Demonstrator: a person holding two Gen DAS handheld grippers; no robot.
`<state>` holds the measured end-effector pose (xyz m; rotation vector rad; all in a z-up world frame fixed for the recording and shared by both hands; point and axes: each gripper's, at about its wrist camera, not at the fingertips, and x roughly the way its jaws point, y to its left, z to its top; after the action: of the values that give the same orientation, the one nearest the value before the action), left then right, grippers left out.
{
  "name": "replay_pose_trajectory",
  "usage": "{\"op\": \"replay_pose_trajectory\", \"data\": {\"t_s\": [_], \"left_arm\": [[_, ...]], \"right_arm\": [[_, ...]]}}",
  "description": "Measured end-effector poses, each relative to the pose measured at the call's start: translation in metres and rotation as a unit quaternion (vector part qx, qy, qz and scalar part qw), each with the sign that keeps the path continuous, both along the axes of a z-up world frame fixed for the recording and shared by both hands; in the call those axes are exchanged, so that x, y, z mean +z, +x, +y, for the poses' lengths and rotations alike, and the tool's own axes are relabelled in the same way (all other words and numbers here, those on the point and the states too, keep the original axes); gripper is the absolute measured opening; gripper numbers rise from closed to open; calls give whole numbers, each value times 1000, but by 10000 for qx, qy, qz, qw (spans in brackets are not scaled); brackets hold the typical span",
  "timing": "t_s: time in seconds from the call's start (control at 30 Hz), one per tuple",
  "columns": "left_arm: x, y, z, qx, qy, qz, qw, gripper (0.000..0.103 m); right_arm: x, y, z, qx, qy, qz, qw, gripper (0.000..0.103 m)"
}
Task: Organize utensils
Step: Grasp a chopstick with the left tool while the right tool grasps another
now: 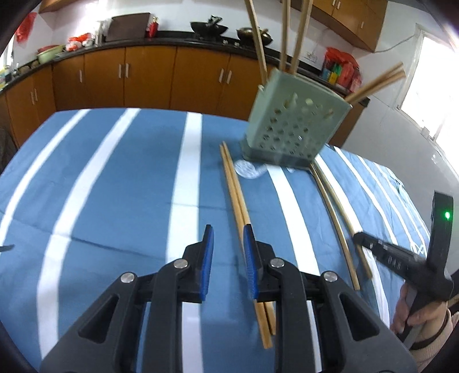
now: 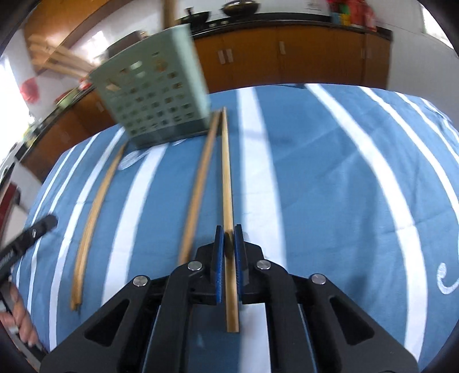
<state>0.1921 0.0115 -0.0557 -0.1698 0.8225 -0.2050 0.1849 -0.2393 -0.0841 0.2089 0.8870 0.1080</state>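
Observation:
A pale green perforated utensil holder (image 1: 295,126) stands on the blue striped cloth with several wooden chopsticks sticking out of it; it also shows in the right wrist view (image 2: 155,94). A pair of chopsticks (image 1: 241,218) lies in front of it, passing under my left gripper (image 1: 228,244), which is open and empty. Two more chopsticks (image 1: 341,223) lie to the right. My right gripper (image 2: 228,238) is shut on one chopstick (image 2: 228,186) that points toward the holder. Another chopstick (image 2: 198,195) lies just left of it, and a further pair (image 2: 91,221) lies farther left.
The table is covered by a blue cloth with white stripes (image 1: 114,186). Orange kitchen cabinets (image 1: 143,77) and a dark counter with woks (image 1: 209,27) run behind. The other handheld gripper and hand show at the right edge (image 1: 416,264).

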Motion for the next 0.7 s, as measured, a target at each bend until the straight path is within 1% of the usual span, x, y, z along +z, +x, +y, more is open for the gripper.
{"op": "replay_pose_trajectory", "data": {"t_s": [0.1, 0.23, 0.37, 0.5, 0.63, 0.7], "left_arm": [[-5, -2, -8, -187, -28, 91, 9998, 21], [-13, -1, -19, -317, 105, 262, 9991, 19], [-23, 2, -25, -305, 337, 442, 9980, 17], [-25, 3, -28, -290, 527, 445, 9972, 16], [-26, 4, -33, -250, 656, 422, 9966, 15], [-26, 6, -35, -177, 771, 384, 9961, 10]], "right_arm": [[-1, 0, -11, -102, 29, -12, 9999, 8], [-1, -3, -12, -67, -53, -62, 9999, 8], [-1, -7, -11, -38, -131, -109, 9998, 8], [-1, -8, -11, -17, -136, -119, 9998, 8], [0, -9, -5, 57, -304, -116, 9995, 8], [-1, -11, 1, 177, -267, -109, 9994, 9]]}}
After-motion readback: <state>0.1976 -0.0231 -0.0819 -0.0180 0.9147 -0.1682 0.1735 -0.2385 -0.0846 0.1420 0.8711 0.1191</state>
